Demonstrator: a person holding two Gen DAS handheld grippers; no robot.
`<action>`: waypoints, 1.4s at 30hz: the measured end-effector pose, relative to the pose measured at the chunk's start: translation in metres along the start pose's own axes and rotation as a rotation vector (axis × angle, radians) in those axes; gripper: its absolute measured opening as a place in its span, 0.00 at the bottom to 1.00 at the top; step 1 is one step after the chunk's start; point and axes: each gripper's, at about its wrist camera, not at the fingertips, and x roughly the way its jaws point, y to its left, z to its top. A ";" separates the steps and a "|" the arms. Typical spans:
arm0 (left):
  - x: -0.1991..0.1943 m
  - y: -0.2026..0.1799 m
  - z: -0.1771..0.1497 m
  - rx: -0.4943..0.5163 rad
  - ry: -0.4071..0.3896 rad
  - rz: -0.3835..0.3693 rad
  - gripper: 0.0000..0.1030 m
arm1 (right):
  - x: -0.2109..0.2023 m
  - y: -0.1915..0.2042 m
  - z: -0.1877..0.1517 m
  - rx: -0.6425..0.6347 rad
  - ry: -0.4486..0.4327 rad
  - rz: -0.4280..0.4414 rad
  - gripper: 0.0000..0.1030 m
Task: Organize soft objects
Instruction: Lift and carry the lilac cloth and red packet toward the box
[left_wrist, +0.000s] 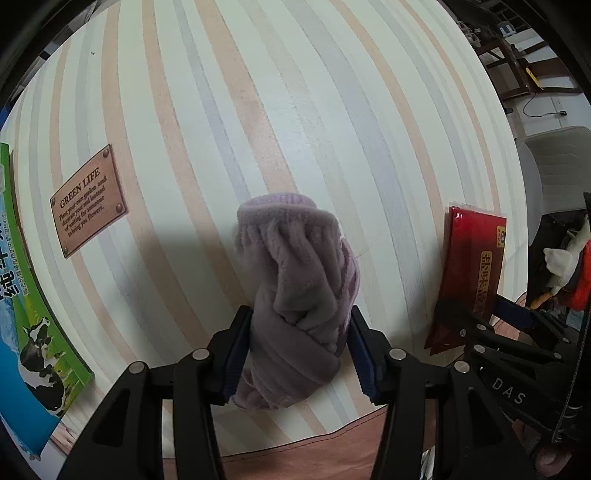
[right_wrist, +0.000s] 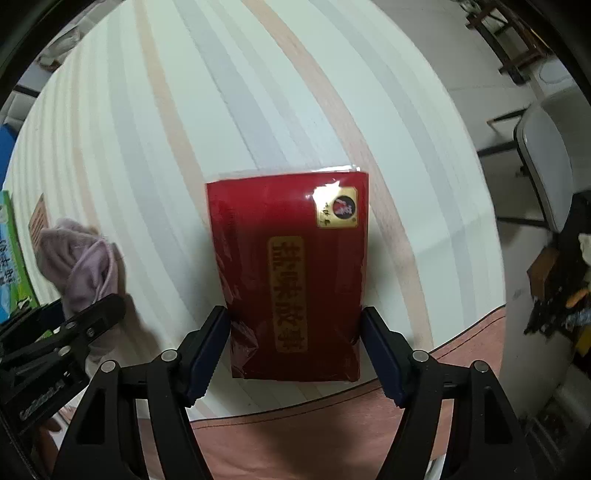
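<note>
While the left gripper (left_wrist: 299, 350) pinches a bunched lilac fleece cloth (left_wrist: 295, 280) between both pads on the striped tablecloth (left_wrist: 295, 92), the right gripper (right_wrist: 295, 350) clamps a red plastic-wrapped pack (right_wrist: 291, 273) lying flat just beside it, near the table's front edge; a milk carton (left_wrist: 33, 314) sits far left
</note>
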 end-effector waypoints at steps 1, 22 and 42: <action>0.000 0.001 0.003 -0.007 0.005 0.005 0.46 | 0.000 0.001 -0.001 0.005 -0.001 0.000 0.73; -0.017 -0.018 -0.017 0.020 -0.097 0.098 0.31 | -0.017 0.048 -0.032 -0.065 -0.082 -0.075 0.39; -0.191 0.099 -0.137 -0.126 -0.351 -0.143 0.31 | -0.180 0.112 -0.105 -0.255 -0.274 0.234 0.23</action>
